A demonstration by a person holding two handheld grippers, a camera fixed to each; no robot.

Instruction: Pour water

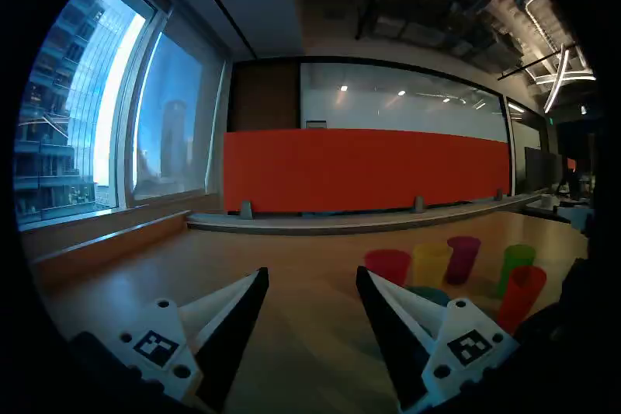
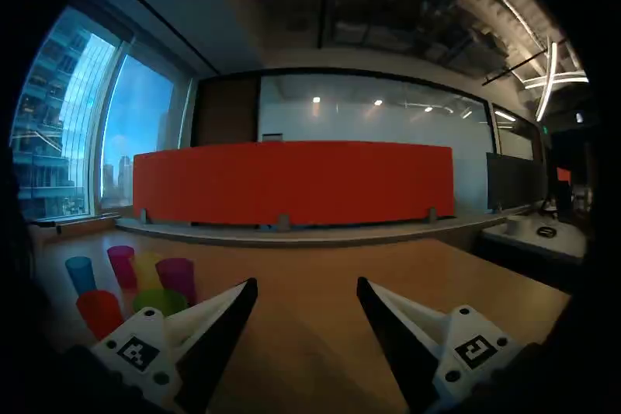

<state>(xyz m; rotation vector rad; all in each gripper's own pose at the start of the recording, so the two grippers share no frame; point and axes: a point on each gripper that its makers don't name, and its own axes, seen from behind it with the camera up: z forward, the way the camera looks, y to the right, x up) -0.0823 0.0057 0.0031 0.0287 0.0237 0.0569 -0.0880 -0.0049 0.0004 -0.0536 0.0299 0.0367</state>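
The cups [image 1: 431,262] stand in a tight cluster on the bench [image 1: 310,251], well short of its far edge, right of my left claw [image 1: 311,273] and left of my right claw [image 2: 307,283]. Both claws are spread wide, holding nothing, over bare wood. An orange screen [image 1: 365,169] lines the far edge.

Overall level: dim interior, darkest in the lower corners of both views.
Main source: daylight through the windows [image 1: 101,126] on the left; the panes are bright, nearly washed out in the left gripper view.
Secondary source: ceiling strip lights [image 1: 560,76] at upper right; small spots reflected in the glass wall [image 1: 388,99].
Glare: soft sheen on the bench [image 1: 310,274].
Colour: bluish cast; orange panel [image 1: 365,169] saturated; cups [image 1: 458,262] muted but distinguishable.
Distortion: strong fisheye; window frames and bench edge bow.
Focus: centre sharp, rim soft.
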